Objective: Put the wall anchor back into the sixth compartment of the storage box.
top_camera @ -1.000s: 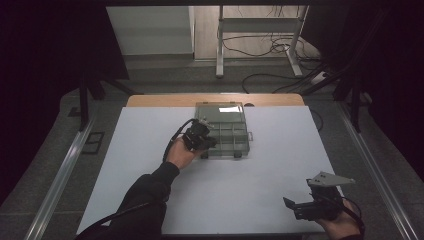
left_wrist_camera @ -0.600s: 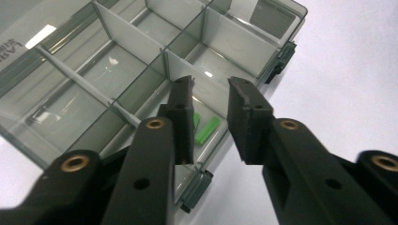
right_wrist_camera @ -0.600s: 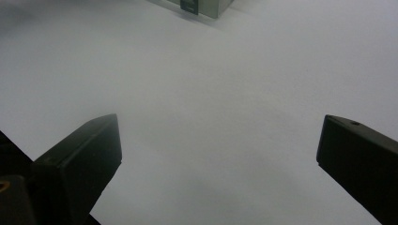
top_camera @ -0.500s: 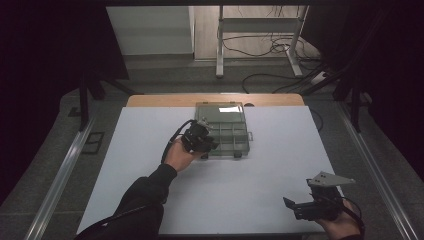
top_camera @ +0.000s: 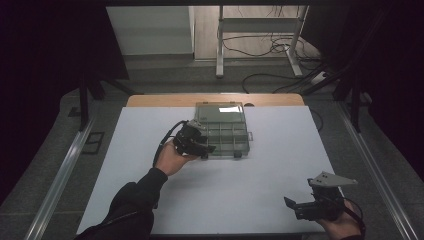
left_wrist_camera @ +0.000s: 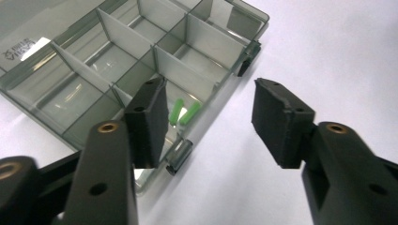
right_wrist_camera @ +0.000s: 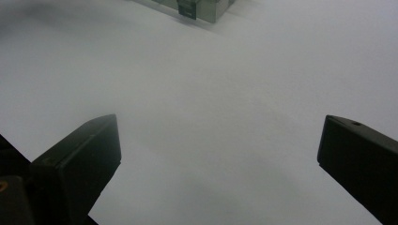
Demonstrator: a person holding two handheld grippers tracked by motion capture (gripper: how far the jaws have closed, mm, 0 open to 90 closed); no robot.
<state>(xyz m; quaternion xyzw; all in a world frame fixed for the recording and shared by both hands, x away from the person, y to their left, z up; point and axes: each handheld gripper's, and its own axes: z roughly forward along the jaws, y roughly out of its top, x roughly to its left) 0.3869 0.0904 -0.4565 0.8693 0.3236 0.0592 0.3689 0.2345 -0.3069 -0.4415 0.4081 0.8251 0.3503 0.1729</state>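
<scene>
With the left gripper (left_wrist_camera: 209, 124) just opening, nothing between its jaws, over the near corner of the compartment box (top_camera: 223, 129) at frame centre, a careless dip could knock the latch (left_wrist_camera: 179, 156) or scatter the two green pieces (left_wrist_camera: 183, 112), while the right gripper (top_camera: 295, 206) waits spread at lower right.

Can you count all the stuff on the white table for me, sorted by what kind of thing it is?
Clear divided box: 1
Little green pieces in one box compartment: 2
Black box latches: 2
Grippers, the left gripper and the right gripper: 2
Total: 7
</scene>
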